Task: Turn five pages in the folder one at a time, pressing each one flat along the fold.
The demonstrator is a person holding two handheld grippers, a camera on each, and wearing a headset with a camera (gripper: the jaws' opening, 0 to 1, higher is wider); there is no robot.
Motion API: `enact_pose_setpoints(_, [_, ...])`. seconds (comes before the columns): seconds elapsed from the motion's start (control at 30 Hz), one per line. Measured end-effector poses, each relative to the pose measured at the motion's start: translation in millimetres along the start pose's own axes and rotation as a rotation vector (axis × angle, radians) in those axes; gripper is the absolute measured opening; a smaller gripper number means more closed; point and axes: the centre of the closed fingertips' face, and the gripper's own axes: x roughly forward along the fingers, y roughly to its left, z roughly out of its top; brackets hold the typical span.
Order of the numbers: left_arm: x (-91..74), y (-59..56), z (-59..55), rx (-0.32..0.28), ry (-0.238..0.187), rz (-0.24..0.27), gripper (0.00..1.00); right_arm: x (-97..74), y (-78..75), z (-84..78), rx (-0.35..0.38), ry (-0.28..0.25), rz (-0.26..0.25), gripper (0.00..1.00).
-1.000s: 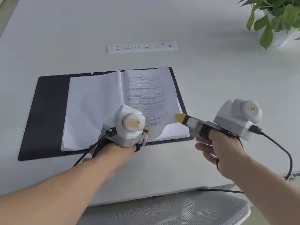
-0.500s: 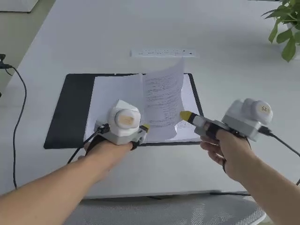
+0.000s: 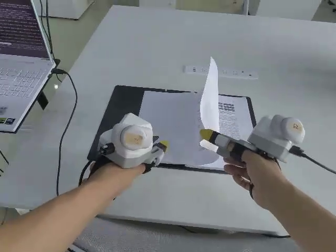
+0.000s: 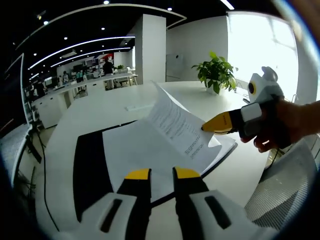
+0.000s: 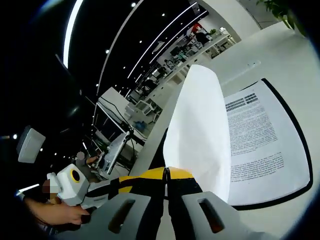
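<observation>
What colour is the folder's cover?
The folder cover is black, clearest in the head view.

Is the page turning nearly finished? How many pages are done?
Done: white sheets already lie flat on the left half of the black folder; I cannot count how many. In hand: the right claw pinches one page, which stands upright mid-turn. Left to do: lay it down and press it along the fold. The left claw hovers open near the folder's front edge.
</observation>
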Motion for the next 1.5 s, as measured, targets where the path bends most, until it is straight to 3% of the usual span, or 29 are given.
enact_pose_setpoints(0.4, [-33.8, 50.5, -20.5, -0.036, 0.007, 0.065, 0.13, 61.0, 28.3, -46.5, -0.017, 0.131, 0.034, 0.00])
enact_pose_setpoints(0.6, [-38.8, 66.3, -29.3, -0.052, 0.017, 0.081, 0.12, 90.8, 19.9, -62.3, -0.012, 0.192, 0.026, 0.00])
enact_pose_setpoints(0.97, [-39.3, 82.2, -42.8, -0.077, 0.044, 0.098, 0.12, 129.4, 11.0, -93.2, -0.008, 0.286, 0.012, 0.00])
enact_pose_setpoints(1.23, [-32.3, 84.1, -50.6, -0.090, 0.064, 0.100, 0.12, 140.5, -0.7, -107.4, 0.053, 0.330, 0.002, 0.00])
enact_pose_setpoints(1.37, [-28.0, 81.9, -53.7, -0.084, 0.074, 0.094, 0.11, 139.0, 4.2, -109.8, 0.090, 0.323, 0.040, 0.08])
enact_pose_setpoints(1.5, [-22.8, 79.5, -55.1, -0.082, 0.082, 0.087, 0.11, 132.0, 6.7, -97.9, 0.145, 0.272, 0.074, 0.11])
